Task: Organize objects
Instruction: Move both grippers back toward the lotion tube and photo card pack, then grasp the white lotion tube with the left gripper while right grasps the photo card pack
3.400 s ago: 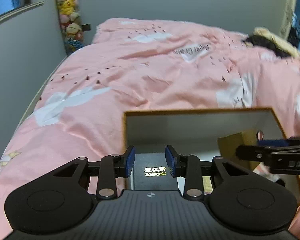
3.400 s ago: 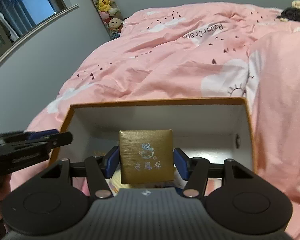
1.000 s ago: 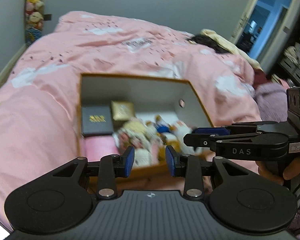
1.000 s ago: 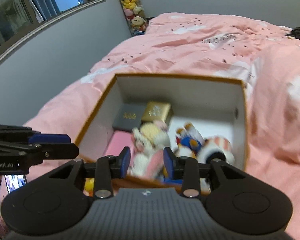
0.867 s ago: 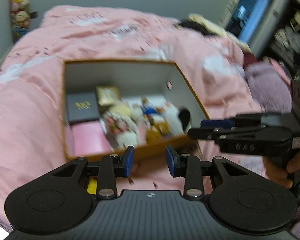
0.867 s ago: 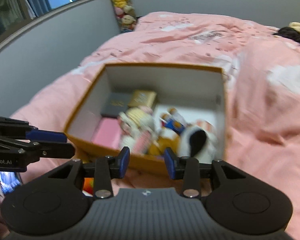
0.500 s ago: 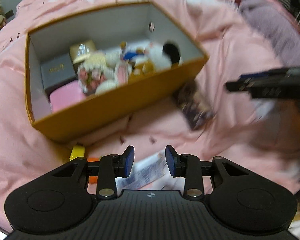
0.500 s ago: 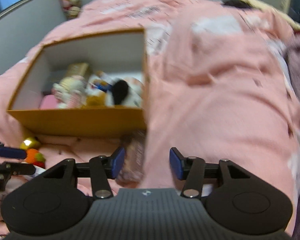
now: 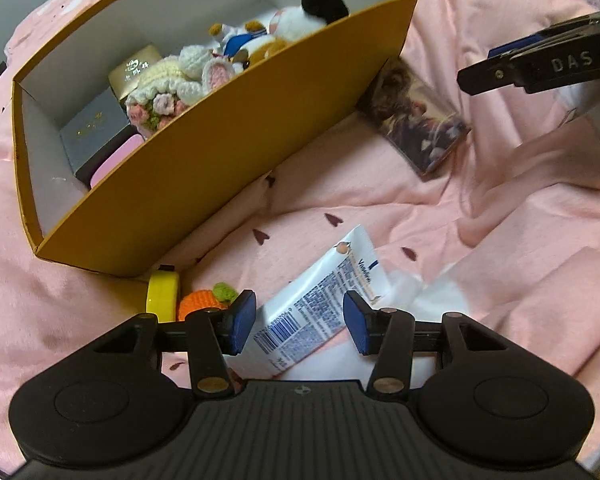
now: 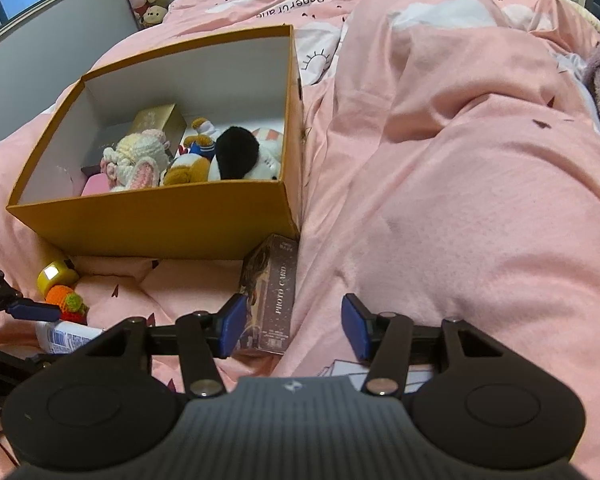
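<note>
A pink duvet (image 10: 440, 168) covers the bed and carries everything. On it, left of a tall fold of bedding, sits an open orange box (image 10: 160, 216) with white inner walls. Inside it lie plush toys (image 10: 236, 156) on the right, a crocheted bunny (image 10: 136, 162) in the middle, and a gold box (image 10: 158, 120), a grey box (image 9: 94, 130) and a pink item (image 9: 116, 154) toward the far left.

Near the box's right corner a photo-card box (image 10: 272, 300) lies on the duvet. A white lotion tube (image 9: 320, 304) lies nearer still, with a yellow object (image 9: 163, 291) and an orange crocheted piece (image 9: 204, 300) to its left, just below the box's near wall.

The left gripper (image 9: 298, 322) hangs over the tube, its fingers spread and empty. The right gripper (image 10: 294, 328) is likewise spread wide and empty, with the photo-card box just beyond its left finger.
</note>
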The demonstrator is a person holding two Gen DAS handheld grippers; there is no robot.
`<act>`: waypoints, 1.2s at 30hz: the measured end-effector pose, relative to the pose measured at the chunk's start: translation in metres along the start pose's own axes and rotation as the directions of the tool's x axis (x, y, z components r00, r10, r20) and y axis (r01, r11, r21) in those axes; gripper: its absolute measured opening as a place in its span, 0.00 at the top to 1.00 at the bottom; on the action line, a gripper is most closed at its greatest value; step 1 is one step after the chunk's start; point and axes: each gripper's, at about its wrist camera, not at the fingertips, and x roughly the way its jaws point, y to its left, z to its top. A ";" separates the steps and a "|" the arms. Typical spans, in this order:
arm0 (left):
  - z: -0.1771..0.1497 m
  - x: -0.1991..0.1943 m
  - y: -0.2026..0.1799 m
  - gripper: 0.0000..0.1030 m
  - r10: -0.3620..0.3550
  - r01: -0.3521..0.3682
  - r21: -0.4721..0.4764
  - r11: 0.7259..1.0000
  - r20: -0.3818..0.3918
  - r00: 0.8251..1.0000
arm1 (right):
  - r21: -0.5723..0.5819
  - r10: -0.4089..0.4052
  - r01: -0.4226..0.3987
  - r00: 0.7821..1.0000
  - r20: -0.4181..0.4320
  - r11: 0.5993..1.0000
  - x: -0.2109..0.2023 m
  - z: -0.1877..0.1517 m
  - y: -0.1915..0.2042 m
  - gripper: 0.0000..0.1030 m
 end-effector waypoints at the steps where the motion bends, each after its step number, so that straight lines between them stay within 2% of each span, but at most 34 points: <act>1: 0.001 0.002 0.000 0.45 0.007 -0.007 0.004 1.000 -0.006 1.000 | -0.003 0.002 -0.002 1.000 -0.003 1.000 0.001 0.000 0.000 0.46; 6: 0.005 0.015 -0.002 0.42 0.013 -0.012 0.020 1.000 -0.039 0.999 | 0.000 0.016 -0.016 0.999 -0.028 1.000 0.012 0.003 0.000 0.46; 14: 0.015 0.033 0.006 0.42 -0.071 0.068 -0.041 0.997 -0.072 0.995 | 0.007 0.030 -0.030 0.998 -0.051 1.000 0.023 0.005 0.000 0.46; 16: 0.016 0.032 0.009 0.52 -0.074 0.070 -0.067 0.995 -0.060 0.995 | 0.008 0.034 -0.034 0.998 -0.055 0.999 0.024 0.006 0.000 0.47; 18: 0.017 0.025 0.012 0.67 -0.077 0.074 -0.094 0.993 -0.036 0.996 | 0.017 0.041 -0.041 0.998 -0.054 0.999 0.024 0.007 -0.002 0.47; 19: 0.018 0.021 0.014 0.72 -0.081 0.078 -0.108 0.991 -0.025 0.996 | 0.024 0.049 -0.047 0.997 -0.051 0.999 0.023 0.007 -0.004 0.48; 20: 0.018 0.016 0.016 0.86 -0.086 0.084 -0.124 0.989 -0.011 0.996 | 0.030 0.054 -0.053 0.997 -0.049 0.998 0.023 0.007 -0.005 0.49; 21: 0.018 0.013 0.019 0.90 -0.095 0.093 -0.146 0.985 -0.002 0.996 | 0.038 0.058 -0.056 0.997 -0.047 0.998 0.022 0.007 -0.007 0.51; 24: 0.017 0.006 0.031 0.94 -0.154 0.156 -0.222 0.962 0.026 0.988 | 0.053 0.070 -0.067 0.996 -0.048 0.996 0.022 0.008 -0.009 0.53; 27: 0.011 0.000 0.034 0.94 -0.148 0.155 -0.236 0.959 0.048 0.988 | 0.086 0.096 -0.090 0.993 -0.063 0.992 0.020 0.012 -0.014 0.54; 31: 0.010 -0.003 0.029 0.91 -0.148 0.154 -0.168 0.974 0.045 0.988 | 0.143 0.150 -0.136 0.985 -0.090 0.980 0.022 0.019 -0.020 0.54; 33: 0.009 -0.005 0.024 0.75 -0.119 0.123 -0.113 0.986 0.047 0.992 | 0.149 0.173 -0.156 0.979 -0.107 0.976 0.026 0.023 -0.018 0.56; 36: 0.010 -0.003 0.020 0.69 -0.097 0.100 -0.059 0.993 0.039 0.994 | 0.128 0.181 -0.163 0.974 -0.137 0.978 0.036 0.027 -0.009 0.57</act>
